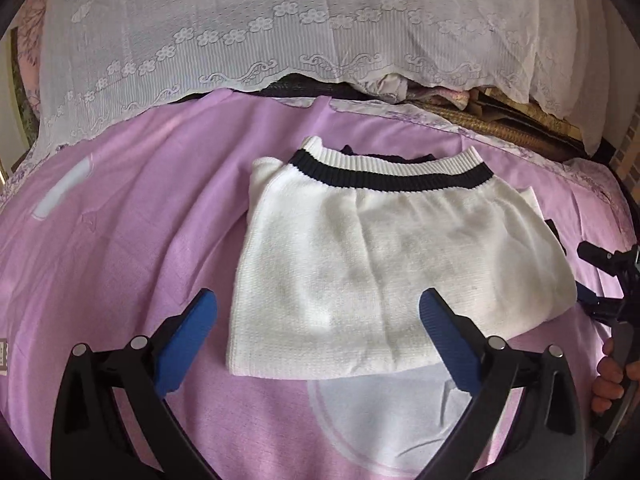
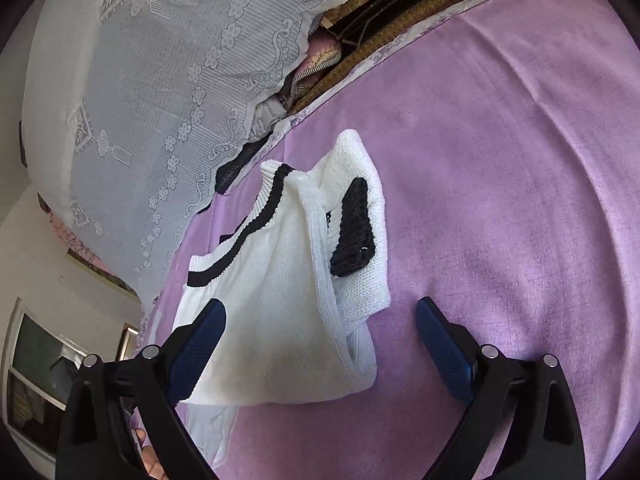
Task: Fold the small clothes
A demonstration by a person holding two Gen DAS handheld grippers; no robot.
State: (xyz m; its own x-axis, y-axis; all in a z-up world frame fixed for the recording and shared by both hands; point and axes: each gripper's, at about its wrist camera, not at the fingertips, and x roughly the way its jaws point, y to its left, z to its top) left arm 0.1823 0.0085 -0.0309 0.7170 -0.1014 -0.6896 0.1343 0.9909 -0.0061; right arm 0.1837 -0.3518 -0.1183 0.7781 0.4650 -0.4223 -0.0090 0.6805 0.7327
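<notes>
A small white knit garment (image 1: 380,264) with a black-striped ribbed band (image 1: 392,178) lies folded on the purple bed sheet (image 1: 120,220). My left gripper (image 1: 318,316) hovers open over its near edge, blue pads wide apart and holding nothing. In the right wrist view the same garment (image 2: 272,300) shows a folded-over flap with a black knit patch (image 2: 354,232). My right gripper (image 2: 320,308) is open at the garment's side edge, its pads clear of the cloth. From the left wrist view, the right gripper (image 1: 608,280) and the hand (image 1: 612,372) holding it sit at the far right.
A white lace cover (image 1: 280,40) drapes a raised pile along the far side of the bed. Woven mats and folded bedding (image 1: 500,120) stick out under it at the back right. A white printed patch (image 1: 384,412) marks the sheet near me.
</notes>
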